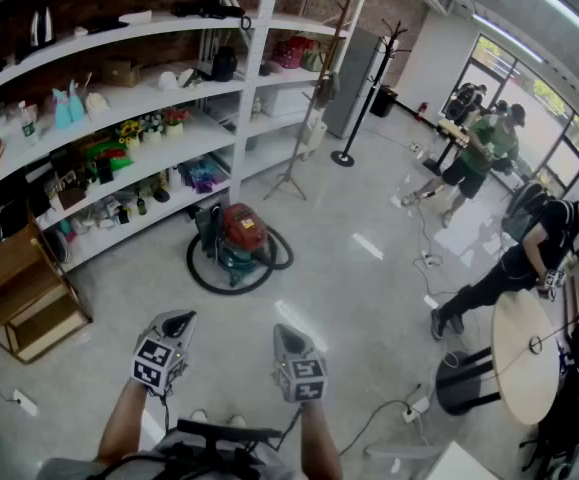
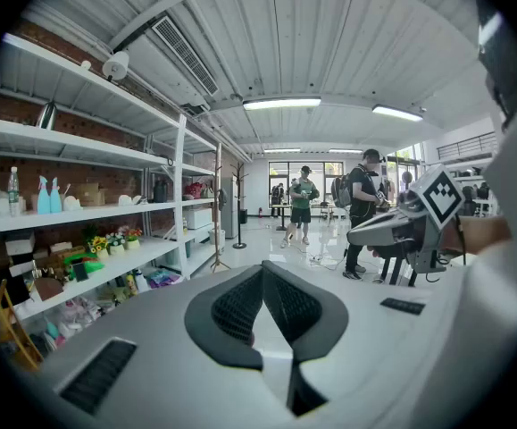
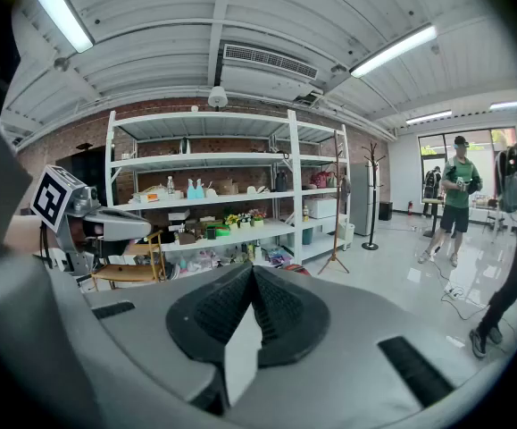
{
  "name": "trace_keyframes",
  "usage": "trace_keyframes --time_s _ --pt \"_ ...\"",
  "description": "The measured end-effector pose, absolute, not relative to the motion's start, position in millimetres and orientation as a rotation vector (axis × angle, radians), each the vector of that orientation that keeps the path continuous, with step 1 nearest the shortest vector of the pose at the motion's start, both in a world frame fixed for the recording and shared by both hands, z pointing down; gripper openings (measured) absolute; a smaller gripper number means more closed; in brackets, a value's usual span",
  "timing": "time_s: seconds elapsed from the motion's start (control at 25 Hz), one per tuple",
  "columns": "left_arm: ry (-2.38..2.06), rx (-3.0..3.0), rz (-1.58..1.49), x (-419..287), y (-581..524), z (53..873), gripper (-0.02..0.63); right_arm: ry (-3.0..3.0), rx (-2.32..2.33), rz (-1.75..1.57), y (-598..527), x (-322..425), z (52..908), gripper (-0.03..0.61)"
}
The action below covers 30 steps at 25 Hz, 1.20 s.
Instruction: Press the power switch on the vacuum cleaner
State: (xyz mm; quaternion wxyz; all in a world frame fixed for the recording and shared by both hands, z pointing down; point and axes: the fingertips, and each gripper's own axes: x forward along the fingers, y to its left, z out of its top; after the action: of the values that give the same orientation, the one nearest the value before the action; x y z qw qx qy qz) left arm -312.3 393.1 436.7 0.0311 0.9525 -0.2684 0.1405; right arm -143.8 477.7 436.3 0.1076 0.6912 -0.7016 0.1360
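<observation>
The vacuum cleaner point(image 1: 240, 240), a red-topped canister with a teal body and a black hose looped round it, stands on the floor in front of the shelves in the head view. Its switch is too small to make out. My left gripper point(image 1: 176, 320) and right gripper point(image 1: 287, 334) are held side by side well short of it, pointing toward it, both shut on nothing. In the left gripper view the jaws point(image 2: 262, 275) meet, with the right gripper point(image 2: 408, 226) off to the side. The right gripper's jaws point(image 3: 252, 277) meet too, and a sliver of the vacuum's red top point(image 3: 297, 268) shows just beyond them.
White shelving point(image 1: 149, 98) full of small items runs along the left and back. Wooden steps point(image 1: 24, 298) stand at the left, with a tripod point(image 1: 294, 168) and a coat stand point(image 1: 354, 118) behind the vacuum. At the right are a round table point(image 1: 524, 353), floor cables point(image 1: 399, 408) and people point(image 1: 514, 263).
</observation>
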Motion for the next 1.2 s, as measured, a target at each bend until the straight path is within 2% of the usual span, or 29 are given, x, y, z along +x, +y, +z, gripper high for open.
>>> trace_keyframes --time_s 1.2 --pt "-0.817 2.931 0.458 -257 403 444 0.009 -2.125 2.026 0.453 489 -97 443 0.012"
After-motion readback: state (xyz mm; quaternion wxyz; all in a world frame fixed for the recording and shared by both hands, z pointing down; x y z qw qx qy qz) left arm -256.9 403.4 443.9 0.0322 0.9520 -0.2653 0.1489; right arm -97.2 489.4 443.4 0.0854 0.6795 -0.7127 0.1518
